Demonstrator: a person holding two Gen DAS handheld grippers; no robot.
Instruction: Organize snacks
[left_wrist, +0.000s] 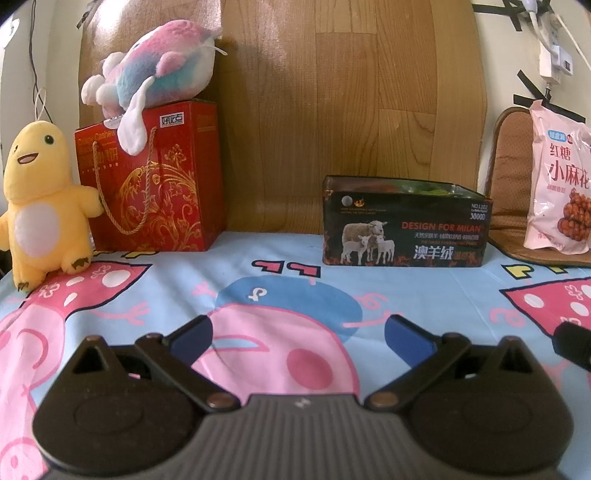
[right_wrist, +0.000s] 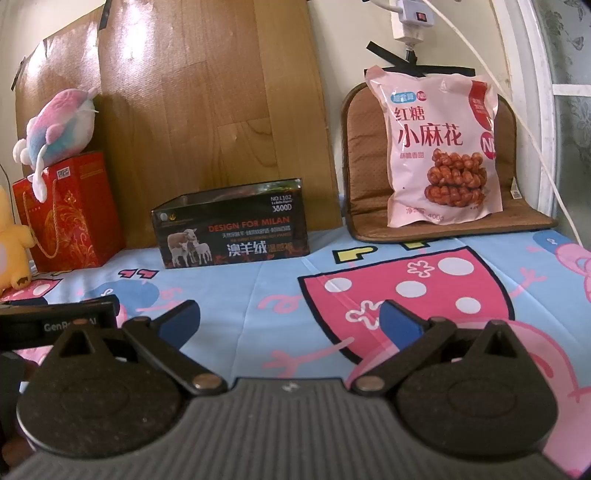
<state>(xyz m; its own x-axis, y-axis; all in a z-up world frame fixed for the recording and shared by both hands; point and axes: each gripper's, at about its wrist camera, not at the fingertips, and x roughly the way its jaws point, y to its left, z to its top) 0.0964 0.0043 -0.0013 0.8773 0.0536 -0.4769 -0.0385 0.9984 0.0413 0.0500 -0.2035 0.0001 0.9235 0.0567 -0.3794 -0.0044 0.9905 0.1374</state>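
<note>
Half-hidden contents inside black box (left_wrist: 404, 225), unidentifiable.

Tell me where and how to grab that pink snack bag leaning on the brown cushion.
Grip the pink snack bag by its flat sealed top edge, coming from the front with the open right gripper. It stands nearly upright against the brown cushion; its puffy middle probably exceeds the jaw opening, and the thin seam should pinch cleanly.

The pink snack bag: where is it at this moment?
In the right wrist view the pink snack bag stands at the upper right, leaning against a brown cushion by the wall, right of the open black box. Neither gripper touches it.
</note>
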